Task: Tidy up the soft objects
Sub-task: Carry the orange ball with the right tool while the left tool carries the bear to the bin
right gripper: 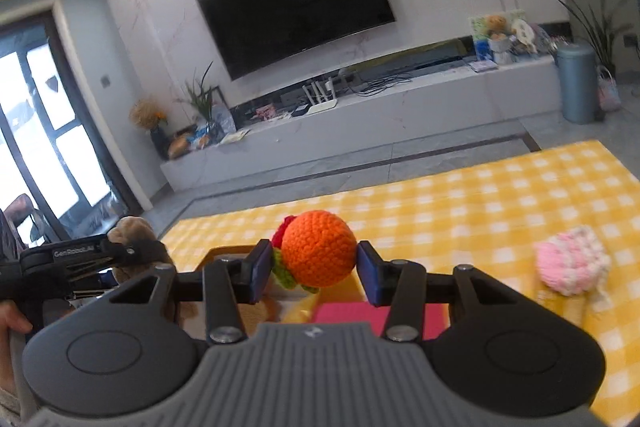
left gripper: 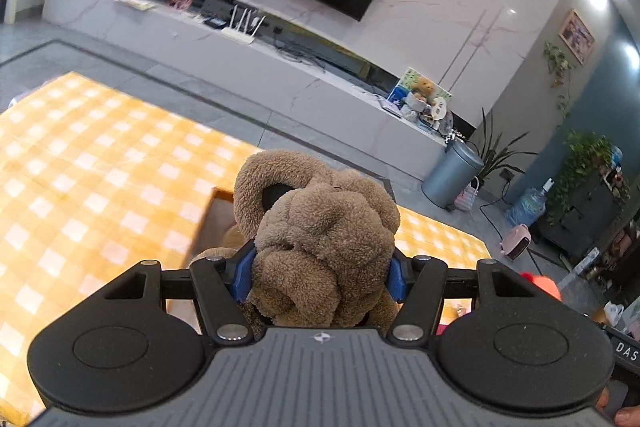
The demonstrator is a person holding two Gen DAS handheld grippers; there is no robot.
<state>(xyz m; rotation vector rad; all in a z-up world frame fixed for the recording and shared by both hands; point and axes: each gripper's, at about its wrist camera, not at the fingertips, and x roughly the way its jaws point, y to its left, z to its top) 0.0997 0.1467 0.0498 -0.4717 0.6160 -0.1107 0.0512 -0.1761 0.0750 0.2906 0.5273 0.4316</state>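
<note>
A: What are the left tongs (left gripper: 322, 273) holding?

B: They're squeezing a brown plush bear (left gripper: 320, 243), lifted above a wooden box (left gripper: 216, 223) on the yellow-checked tabletop (left gripper: 80, 167), probably for dropping in.

A: And the right tongs (right gripper: 316, 267)?

B: They're part open, seeming to pinch an orange crocheted ball (right gripper: 318, 253) over that box. A pink knitted toy (right gripper: 572, 263) is lying beside them, likely waiting its turn.
</note>
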